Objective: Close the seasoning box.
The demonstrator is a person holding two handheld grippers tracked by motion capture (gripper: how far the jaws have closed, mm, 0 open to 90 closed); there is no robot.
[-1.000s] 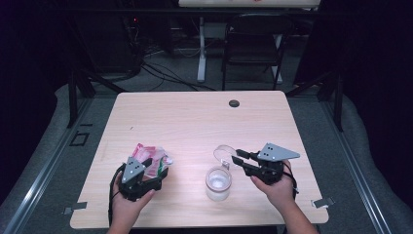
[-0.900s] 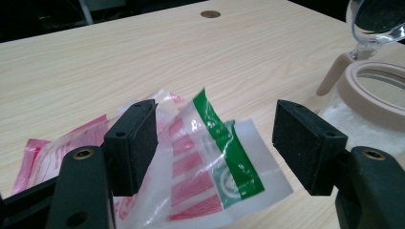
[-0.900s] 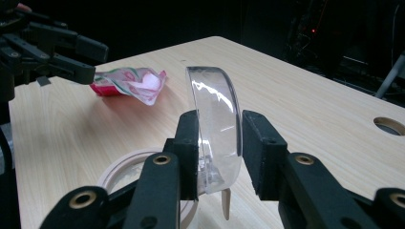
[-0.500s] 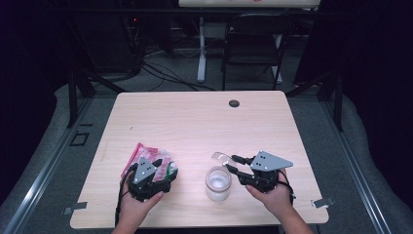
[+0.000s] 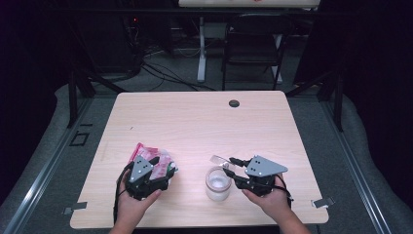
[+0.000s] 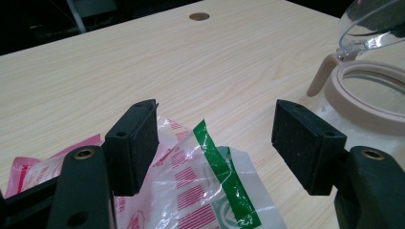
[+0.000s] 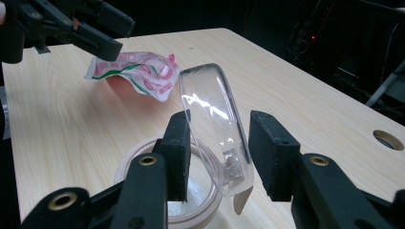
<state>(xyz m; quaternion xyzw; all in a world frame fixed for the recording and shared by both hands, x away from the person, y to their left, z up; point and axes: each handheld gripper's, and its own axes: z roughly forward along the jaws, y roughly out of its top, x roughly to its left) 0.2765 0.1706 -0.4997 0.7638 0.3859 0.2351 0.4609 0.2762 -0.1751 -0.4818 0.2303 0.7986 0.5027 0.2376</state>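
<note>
The jar (image 5: 217, 184) is seen near the front edge of the table (image 5: 195, 122), between the two hands, w/ its clear hinged lid (image 7: 215, 129) flipped up and standing nearly upright over the mouth. The right gripper (image 7: 217, 152) sits just right of the jar; its jaws have just been opening, and the lid stands in the gap. The left pad appears to be at or against the lid, the other apart from it, so no real clamp is judged; the lid is prob. released or being released.

The packet (image 5: 151, 163), a crinkly red/green/clear wrapper, lies left of the jar. The left gripper (image 6: 215, 138) is held over its near end, jaws wide, pads clear of the film, nothing gripped.

Risks, as judged from here:
- Lid could drop shut once let go, if the hinge isn't past its balance pt. The mouth would then be blocked before anything can be put in.
- Lid could be snagged by a jaw as the right gripper is pulled back; the jar looks light and could be tipped or dragged toward the table edge, which is close.
- Packet film is thin and slippery; if only a corner is pinched it could slip out or tear, or be pushed flat instead of lifted.
- W/ both grippers near the jar, a knock from the left one during transfer can't be ruled out.
</note>
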